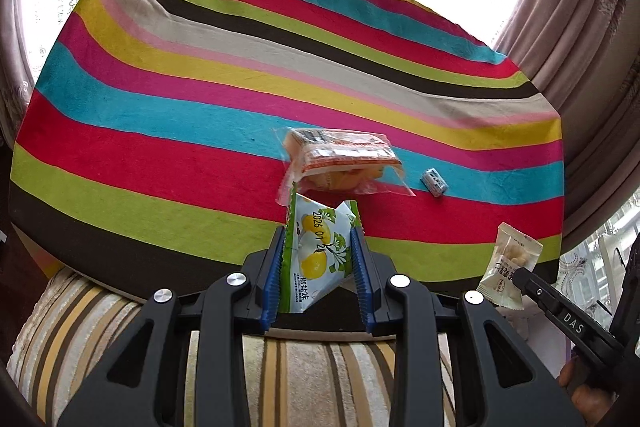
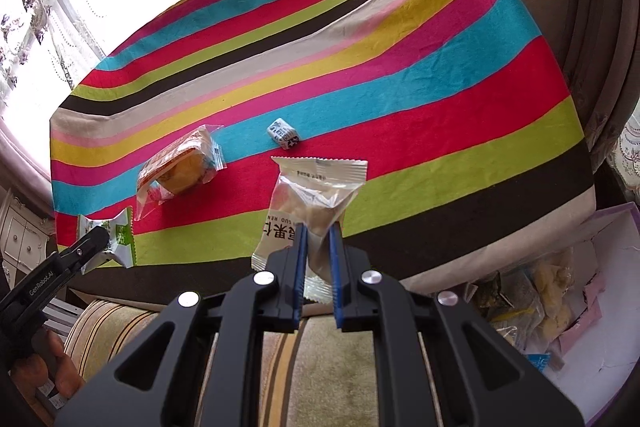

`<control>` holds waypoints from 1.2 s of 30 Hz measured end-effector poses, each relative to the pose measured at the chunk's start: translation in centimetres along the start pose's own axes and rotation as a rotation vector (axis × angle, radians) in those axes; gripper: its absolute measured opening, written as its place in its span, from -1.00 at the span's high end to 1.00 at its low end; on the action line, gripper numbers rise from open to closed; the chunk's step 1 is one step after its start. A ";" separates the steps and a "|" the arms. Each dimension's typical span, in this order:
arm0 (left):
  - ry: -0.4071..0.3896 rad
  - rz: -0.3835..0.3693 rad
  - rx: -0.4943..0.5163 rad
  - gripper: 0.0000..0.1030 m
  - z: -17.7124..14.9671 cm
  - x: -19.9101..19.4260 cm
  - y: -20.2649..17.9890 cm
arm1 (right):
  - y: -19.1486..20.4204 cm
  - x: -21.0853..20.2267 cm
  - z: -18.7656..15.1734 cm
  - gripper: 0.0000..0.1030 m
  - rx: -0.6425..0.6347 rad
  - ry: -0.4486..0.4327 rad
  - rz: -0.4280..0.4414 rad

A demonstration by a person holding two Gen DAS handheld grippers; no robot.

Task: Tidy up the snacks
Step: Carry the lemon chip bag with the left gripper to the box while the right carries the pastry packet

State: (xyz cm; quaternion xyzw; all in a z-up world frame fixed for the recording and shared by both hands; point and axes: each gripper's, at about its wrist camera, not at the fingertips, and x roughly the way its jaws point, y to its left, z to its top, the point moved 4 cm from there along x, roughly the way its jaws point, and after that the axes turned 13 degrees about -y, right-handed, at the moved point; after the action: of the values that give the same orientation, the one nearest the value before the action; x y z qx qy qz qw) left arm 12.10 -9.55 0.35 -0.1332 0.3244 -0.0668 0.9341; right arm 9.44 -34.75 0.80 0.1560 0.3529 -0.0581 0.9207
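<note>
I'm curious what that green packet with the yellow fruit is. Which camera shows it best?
The left wrist view. There the green packet sits close and face-on between the left gripper pads, fruit print and date stamp readable. The right wrist view shows only a small, partly hidden piece of it at the left edge.

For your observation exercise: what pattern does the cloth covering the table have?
Wide multicoloured stripes on the tablecloth: red, blue, green, brown, yellow, pink. Clearest in the left wrist view.
</note>
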 end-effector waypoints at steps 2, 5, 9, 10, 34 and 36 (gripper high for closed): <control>0.007 -0.024 0.017 0.43 -0.4 -0.2 -1.5 | -0.9 -0.6 -0.1 0.78 0.005 -0.002 0.000; 0.022 -0.065 0.043 0.43 -1.1 -0.4 -3.7 | -2.7 -1.4 -0.3 0.79 0.017 -0.007 -0.008; 0.047 -0.121 0.084 0.43 -2.4 -0.5 -6.9 | -5.2 -2.2 -0.6 0.79 0.035 -0.007 -0.028; 0.051 -0.133 0.094 0.43 -2.6 -0.5 -7.6 | -6.0 -2.4 -0.7 0.79 0.039 -0.006 -0.036; 0.272 -0.476 0.278 0.43 -10.7 -1.6 -22.1 | -18.9 -6.3 -2.6 0.78 0.032 0.047 -0.248; 0.301 -0.499 0.287 0.43 -11.5 -1.6 -22.9 | -19.3 -6.5 -2.7 0.78 0.026 0.046 -0.269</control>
State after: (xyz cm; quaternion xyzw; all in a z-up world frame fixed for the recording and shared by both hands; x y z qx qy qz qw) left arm 2.81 -33.43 -0.68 -0.0643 0.4035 -0.3576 0.8398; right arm -1.33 -52.14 -1.54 0.1204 0.3909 -0.1820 0.8942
